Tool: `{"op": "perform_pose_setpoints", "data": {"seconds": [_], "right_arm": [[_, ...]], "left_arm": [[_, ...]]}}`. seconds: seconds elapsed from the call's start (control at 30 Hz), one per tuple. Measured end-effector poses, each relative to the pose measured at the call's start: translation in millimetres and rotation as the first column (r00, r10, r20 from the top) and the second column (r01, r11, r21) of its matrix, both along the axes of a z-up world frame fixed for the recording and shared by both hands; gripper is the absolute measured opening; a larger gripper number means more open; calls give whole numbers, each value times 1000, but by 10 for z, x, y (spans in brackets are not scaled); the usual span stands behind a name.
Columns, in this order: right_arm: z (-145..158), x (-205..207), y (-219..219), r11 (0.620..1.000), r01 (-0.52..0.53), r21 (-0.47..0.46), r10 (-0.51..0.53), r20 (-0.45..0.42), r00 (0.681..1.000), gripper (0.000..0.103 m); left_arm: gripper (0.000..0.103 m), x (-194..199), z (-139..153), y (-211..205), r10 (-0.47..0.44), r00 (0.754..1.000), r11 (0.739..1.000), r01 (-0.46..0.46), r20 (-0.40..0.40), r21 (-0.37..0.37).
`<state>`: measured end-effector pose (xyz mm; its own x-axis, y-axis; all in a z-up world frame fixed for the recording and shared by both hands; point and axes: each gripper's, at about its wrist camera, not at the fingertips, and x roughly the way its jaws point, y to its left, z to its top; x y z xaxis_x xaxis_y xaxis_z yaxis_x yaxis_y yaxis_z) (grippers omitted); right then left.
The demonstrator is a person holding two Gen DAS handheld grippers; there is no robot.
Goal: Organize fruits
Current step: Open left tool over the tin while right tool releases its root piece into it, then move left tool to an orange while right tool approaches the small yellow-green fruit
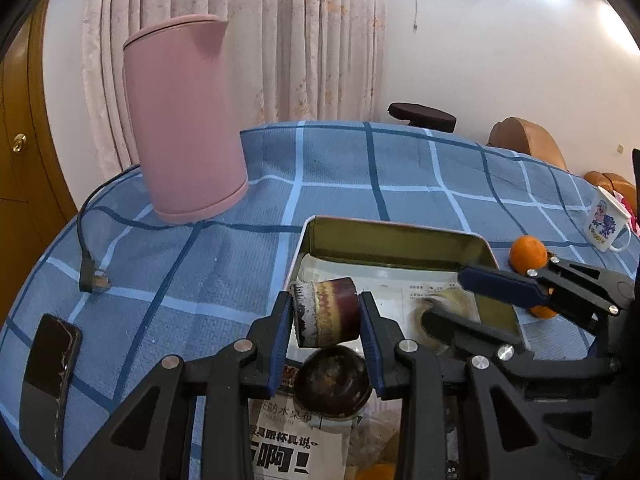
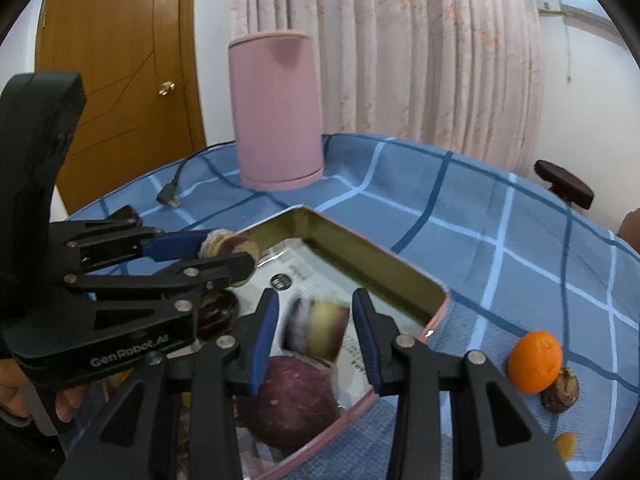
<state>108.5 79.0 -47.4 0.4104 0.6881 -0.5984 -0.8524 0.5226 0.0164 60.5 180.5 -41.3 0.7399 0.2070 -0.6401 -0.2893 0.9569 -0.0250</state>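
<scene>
left wrist: faces tin [image 1: 394, 236] close | right wrist: same tin [image 2: 372, 264] leftward

The left claw [image 2: 224, 256] carries the white brand "GenRobot.AI" along the lower edge of its black body, readable in the right wrist view

Below and just behind the left claw's own fingertips [image 1: 326, 344], a printed sheet [image 1: 288, 444] shows Chinese characters: a small line reading "防水桌布", a line under it that seems to read "具跟杯具说", and very large black characters "啊!" at the bottom edge

The paper lining the tin tray [image 1: 396, 240] ahead of that claw bears fine print too small to read

Far right of the claw, a white mug [image 1: 606, 220] has a cartoon picture and blue lettering that is too blurred to make out
</scene>
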Motion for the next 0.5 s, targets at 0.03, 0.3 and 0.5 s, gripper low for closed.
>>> {"op": "perform_pose_setpoints", "data": {"seconds": [0.03,0.3,0.5], "right_arm": [[2,3,-9,1000,1,4,-1,-2,1000,47],[47,6,-165,998,27,57,-27,-2,1000,75],[185,-25,-556,992,96,83,-100,49,994,75]], "left_arm": [[35,-9,-9,1,-1,1000,1000,1,-3,0],[42,-53,9,-20,8,1000,1000,-8,-1,-6],[68,-105,183,-217,-1,998,1000,1,68,0]]}}
